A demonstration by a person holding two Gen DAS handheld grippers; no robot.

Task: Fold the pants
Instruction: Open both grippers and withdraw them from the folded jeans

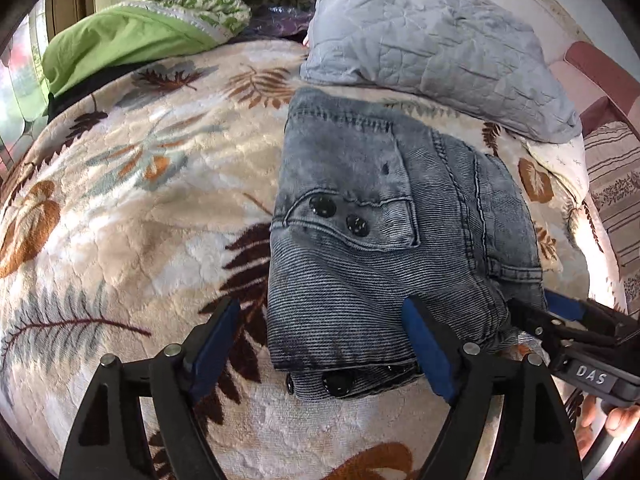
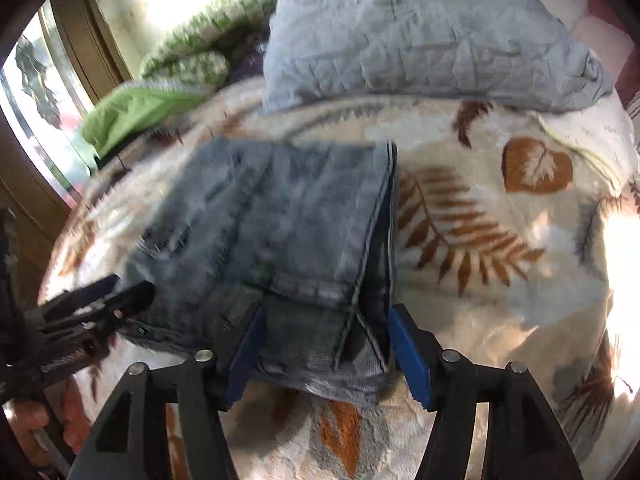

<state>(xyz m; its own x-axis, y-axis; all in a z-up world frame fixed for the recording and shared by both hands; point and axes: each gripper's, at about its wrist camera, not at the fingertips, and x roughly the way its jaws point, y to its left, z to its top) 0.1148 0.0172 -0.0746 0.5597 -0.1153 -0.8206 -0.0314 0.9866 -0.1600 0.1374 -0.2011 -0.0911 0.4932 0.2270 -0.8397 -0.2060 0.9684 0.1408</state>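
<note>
Currently the pants [image 1: 384, 216] lie folded into a compact grey-blue denim bundle on the leaf-print blanket [image 1: 132, 200], pocket with two dark snaps facing up. In the left wrist view the bundle sits centre to 3 o'clock; its near edge is at 6 o'clock.

Left gripper [image 1: 320, 344]: jaws wide apart, straddling the bundle's near left corner. Right blue pad lies over the denim, left pad over bare blanket. No squeeze visible, so nothing gripped.

Right gripper [image 2: 326, 344]: jaws also spread, the near right corner of the bundle between the pads. Whether the pads touch the cloth sides is unclear in the blur; no clamping seen.

Each gripper shows in the other's view: right one at 4 o'clock in the left view, left one at 8 o'clock in the right view, both at the bundle's near edge.

Grey quilted pillow [image 1: 432, 40] at 12–1 o'clock beyond the pants, just apart from them. Green bedding [image 1: 128, 40] at 10–11 o'clock.
</note>
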